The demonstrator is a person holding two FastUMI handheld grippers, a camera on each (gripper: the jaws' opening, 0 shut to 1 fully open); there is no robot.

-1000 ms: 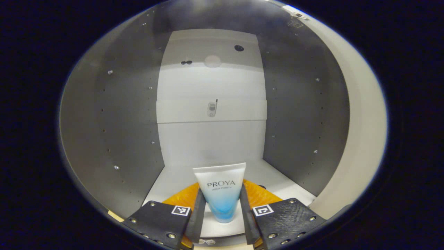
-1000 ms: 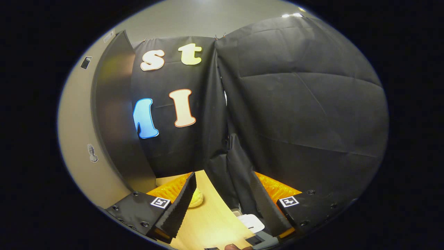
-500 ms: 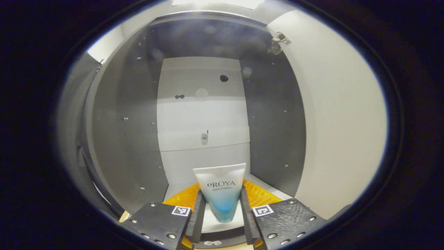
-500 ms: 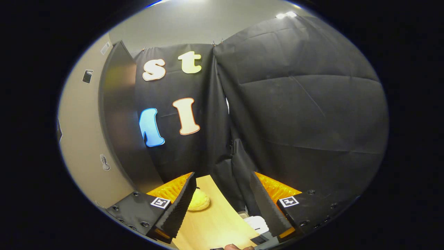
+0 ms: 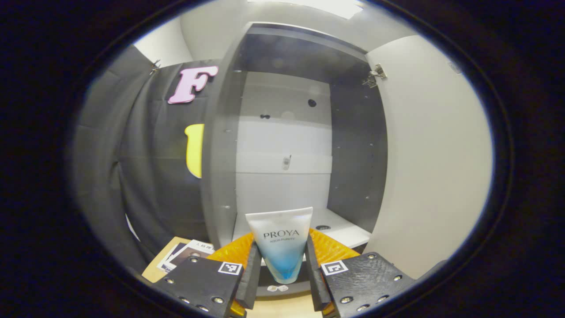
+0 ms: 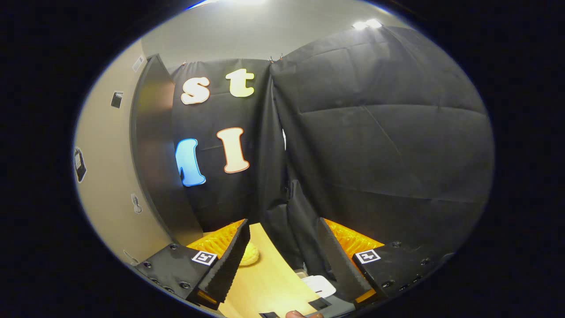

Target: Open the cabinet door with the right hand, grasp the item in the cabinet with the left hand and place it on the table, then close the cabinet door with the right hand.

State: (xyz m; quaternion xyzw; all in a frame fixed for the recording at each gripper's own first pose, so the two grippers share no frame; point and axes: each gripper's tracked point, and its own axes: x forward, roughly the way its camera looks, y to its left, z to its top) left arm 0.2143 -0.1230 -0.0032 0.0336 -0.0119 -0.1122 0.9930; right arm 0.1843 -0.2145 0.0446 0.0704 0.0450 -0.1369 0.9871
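A yellow lump (image 6: 250, 255) and a white card (image 6: 318, 285) lie on the table; printed papers (image 5: 187, 254) lie beside the cabinet.

- The left hand-held gripper (image 5: 280, 270) clamps a white-and-blue tube (image 5: 281, 243) upright at 6 o'clock.
- The cabinet (image 5: 287, 145) stands open at 12 o'clock, its door (image 5: 435, 154) at 3 o'clock.
- Papers (image 5: 183, 255) lie at 7 o'clock.

White-to-blue gradient tube (image 5: 282, 247); grey-sided, white-backed cabinet (image 5: 282, 145); cream door (image 5: 435, 159); light wood table (image 6: 265, 282).
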